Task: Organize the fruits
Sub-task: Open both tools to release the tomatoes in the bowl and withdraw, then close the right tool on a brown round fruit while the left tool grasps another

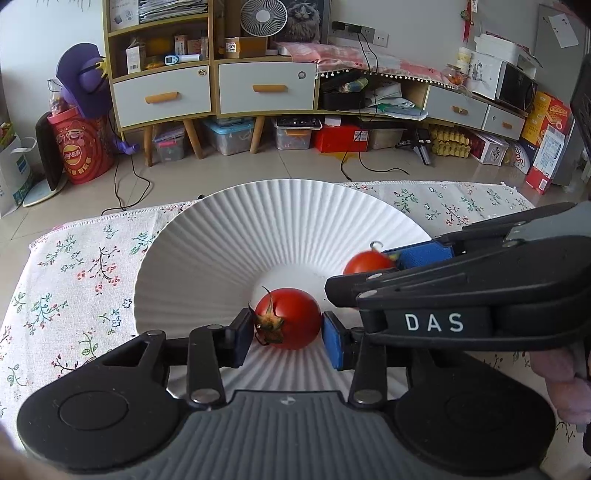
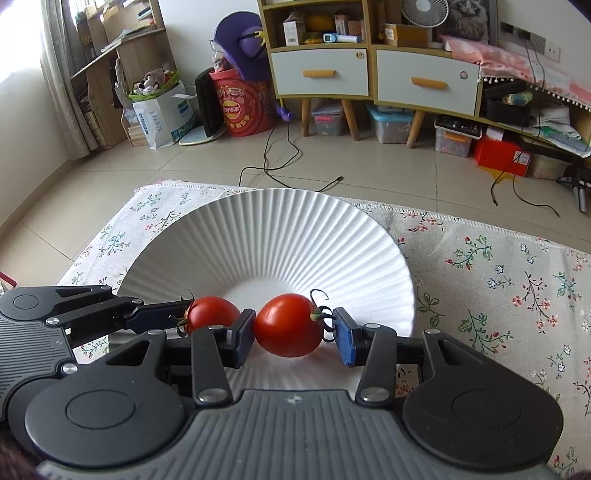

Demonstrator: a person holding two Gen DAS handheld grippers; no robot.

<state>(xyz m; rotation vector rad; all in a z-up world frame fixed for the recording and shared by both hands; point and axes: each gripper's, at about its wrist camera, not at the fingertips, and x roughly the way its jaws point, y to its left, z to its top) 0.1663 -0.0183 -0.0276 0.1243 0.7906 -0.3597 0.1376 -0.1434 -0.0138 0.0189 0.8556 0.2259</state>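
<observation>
Plainly each light, thin-skinned, bruisable tomato, left (image 1: pixel 288 318) and right (image 2: pixel 287 325), sits over the plate (image 2: pixel 273 236) between barely parted jaws, best held gently across its firm round sides.

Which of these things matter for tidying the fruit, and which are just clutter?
Part of the job:
- left tomato
- right tomato
- white plate
- left tool
- right tool

Just lying about:
- floral cloth
- fan
- red bucket
</observation>
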